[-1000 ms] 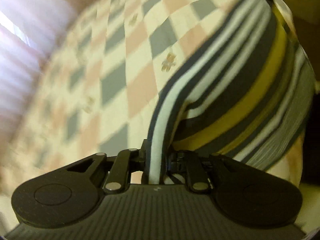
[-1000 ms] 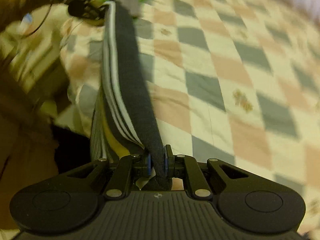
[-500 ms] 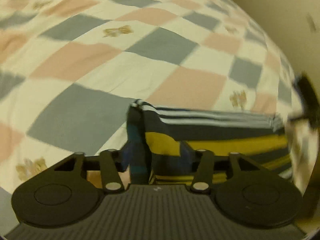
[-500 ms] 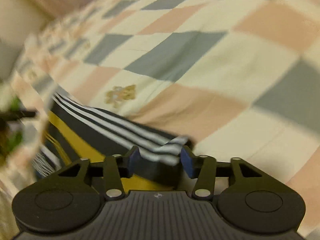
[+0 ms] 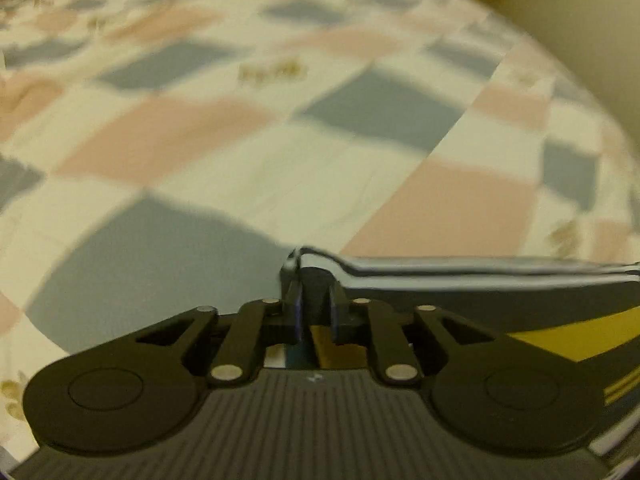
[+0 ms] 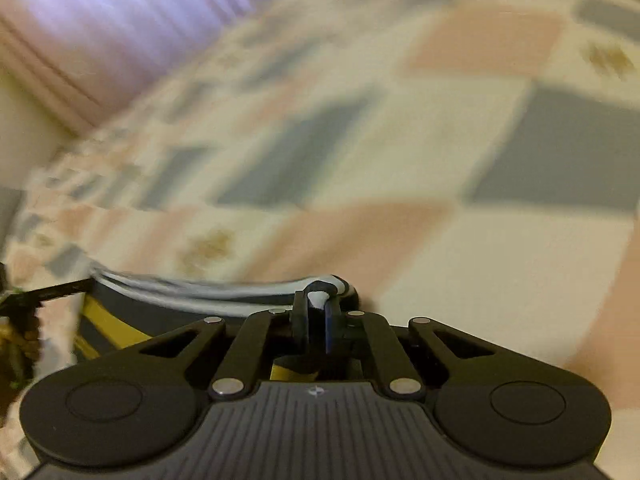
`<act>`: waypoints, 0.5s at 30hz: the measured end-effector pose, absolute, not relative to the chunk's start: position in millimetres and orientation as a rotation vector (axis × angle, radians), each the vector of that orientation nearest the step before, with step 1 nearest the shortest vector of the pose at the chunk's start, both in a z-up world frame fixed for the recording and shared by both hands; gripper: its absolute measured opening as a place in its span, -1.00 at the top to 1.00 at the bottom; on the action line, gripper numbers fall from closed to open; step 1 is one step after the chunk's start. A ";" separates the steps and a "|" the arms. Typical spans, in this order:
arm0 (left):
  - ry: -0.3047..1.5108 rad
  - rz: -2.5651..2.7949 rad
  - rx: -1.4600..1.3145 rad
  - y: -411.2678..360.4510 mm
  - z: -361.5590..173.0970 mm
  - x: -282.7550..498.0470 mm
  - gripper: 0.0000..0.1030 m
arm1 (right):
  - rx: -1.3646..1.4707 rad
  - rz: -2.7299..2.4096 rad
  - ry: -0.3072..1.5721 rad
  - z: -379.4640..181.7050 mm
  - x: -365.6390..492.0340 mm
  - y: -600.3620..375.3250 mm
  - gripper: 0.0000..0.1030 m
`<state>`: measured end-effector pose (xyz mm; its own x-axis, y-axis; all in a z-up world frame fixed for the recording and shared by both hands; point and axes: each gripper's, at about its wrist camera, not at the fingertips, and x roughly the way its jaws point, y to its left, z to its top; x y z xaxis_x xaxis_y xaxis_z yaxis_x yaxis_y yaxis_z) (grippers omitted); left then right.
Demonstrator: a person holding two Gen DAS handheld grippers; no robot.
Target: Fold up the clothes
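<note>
A bedcover (image 5: 248, 184) checked in cream, pink and grey squares, with small tan motifs too blurred to identify, fills both views. The garment (image 5: 500, 292) at lower right is dark charcoal with white stripes and a mustard-yellow band. Pinkish-purple curtains (image 6: 100, 28) hang at upper left in the right view.

just a checkered bedspread (image 5: 248, 168) in pink, grey and cream with little tan motifs, plus pale curtains (image 6: 100, 28) behind
</note>
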<state>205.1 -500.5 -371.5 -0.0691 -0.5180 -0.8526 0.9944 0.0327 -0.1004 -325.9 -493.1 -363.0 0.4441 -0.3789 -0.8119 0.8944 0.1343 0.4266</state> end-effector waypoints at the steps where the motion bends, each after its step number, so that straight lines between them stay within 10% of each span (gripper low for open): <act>1: 0.873 -1.416 0.739 -501.6 -374.2 202.2 0.60 | 1.065 -1.018 0.643 -372.1 -320.6 -494.0 0.80; 6: 0.682 -1.294 0.748 -464.3 -313.5 203.4 0.54 | 0.887 -1.173 0.677 -329.5 -305.1 -485.1 0.28; 15: 0.772 -1.313 0.659 -310.4 -299.6 145.2 0.52 | 0.372 -0.671 0.859 -292.5 -241.0 -435.3 0.30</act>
